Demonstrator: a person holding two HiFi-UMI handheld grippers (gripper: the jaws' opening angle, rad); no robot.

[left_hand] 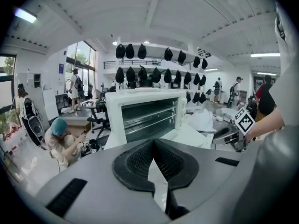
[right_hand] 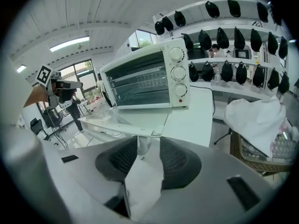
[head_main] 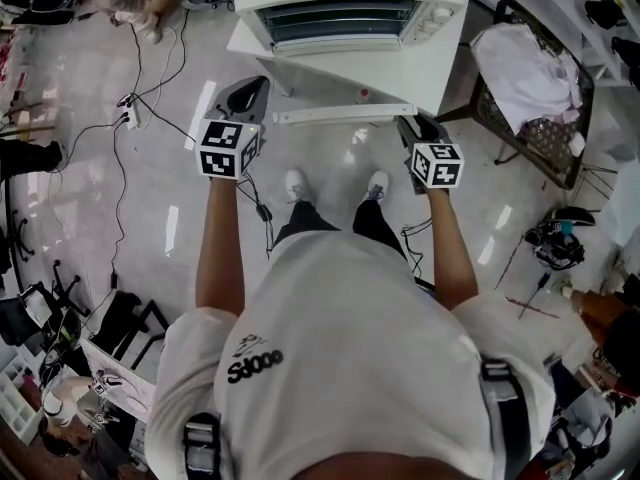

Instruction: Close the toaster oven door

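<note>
The white toaster oven (head_main: 350,13) stands on a white table, its glass door (head_main: 330,68) folded down flat toward me. The door's white handle bar (head_main: 335,115) runs along the near edge. My right gripper (head_main: 412,126) is at the bar's right end. In the right gripper view its jaws (right_hand: 149,146) stand apart with the handle's end post (right_hand: 143,144) between the tips; I see no pad pressing on it. My left gripper (head_main: 248,93) hovers left of the door, off the handle. Its tips (left_hand: 153,143) meet, with nothing between them, and point at the oven (left_hand: 145,115).
A dark wire basket (head_main: 530,118) with white cloth stands right of the table. Cables and a power strip (head_main: 128,118) lie on the floor at left. A person (left_hand: 60,139) crouches on the floor beyond the table's left side. My feet are just below the door's edge.
</note>
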